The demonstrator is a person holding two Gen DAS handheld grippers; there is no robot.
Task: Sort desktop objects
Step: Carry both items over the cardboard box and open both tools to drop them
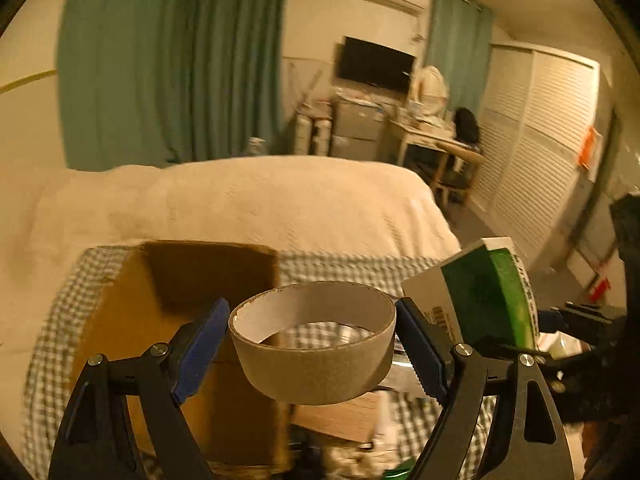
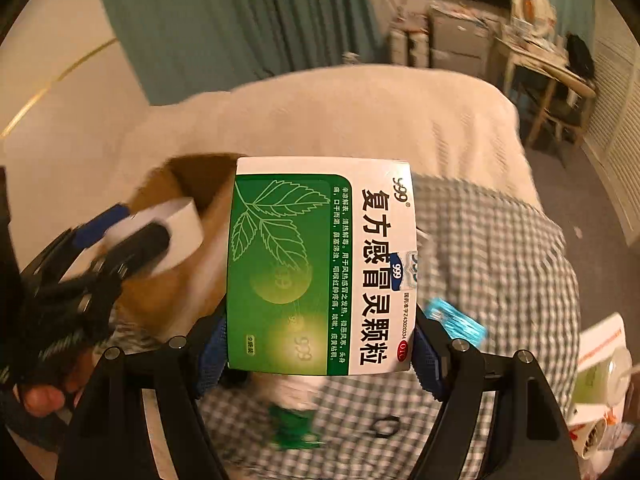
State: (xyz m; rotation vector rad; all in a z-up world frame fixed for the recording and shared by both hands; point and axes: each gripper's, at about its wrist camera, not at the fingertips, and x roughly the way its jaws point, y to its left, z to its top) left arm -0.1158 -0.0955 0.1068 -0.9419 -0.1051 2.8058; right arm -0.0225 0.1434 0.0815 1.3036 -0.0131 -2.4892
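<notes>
Covering the table, a checked cloth [image 2: 500, 248] fronts a possibly cream-blanketed bed [image 1: 280, 200].

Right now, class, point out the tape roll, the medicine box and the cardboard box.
tape roll [image 1: 316, 364], left wrist view, outer wall of the ring.
medicine box [image 2: 288, 272], right wrist view, green front face.
cardboard box [image 1: 120, 320], left wrist view, brown flap.

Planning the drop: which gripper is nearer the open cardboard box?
Left. The left gripper, shut on the tape roll, hangs over the cardboard box. The right gripper, shut on the medicine box, is over the checkered cloth beside it.
</notes>
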